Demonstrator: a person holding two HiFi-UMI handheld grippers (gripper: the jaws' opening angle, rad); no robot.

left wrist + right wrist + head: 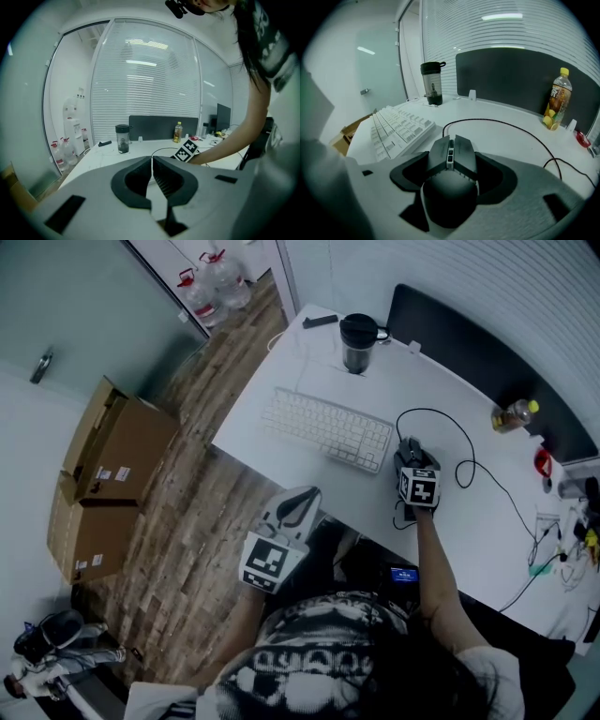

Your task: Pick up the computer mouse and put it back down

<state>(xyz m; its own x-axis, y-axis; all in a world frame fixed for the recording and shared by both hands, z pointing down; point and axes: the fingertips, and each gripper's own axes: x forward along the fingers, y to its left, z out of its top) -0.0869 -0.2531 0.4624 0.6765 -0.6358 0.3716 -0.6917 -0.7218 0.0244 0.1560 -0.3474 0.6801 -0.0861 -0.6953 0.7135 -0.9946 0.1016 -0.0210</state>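
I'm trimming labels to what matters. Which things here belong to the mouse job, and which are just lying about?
In the job: computer mouse; right gripper, closed on it.
Lying about: keyboard; black tumbler; drink bottle; cardboard boxes; water jugs; left gripper, shut and empty.

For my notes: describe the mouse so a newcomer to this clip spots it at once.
On the white desk, look just right of the white keyboard. The mouse is the dark, angular one with a black cord looping away, sitting between the fingers of the right gripper.
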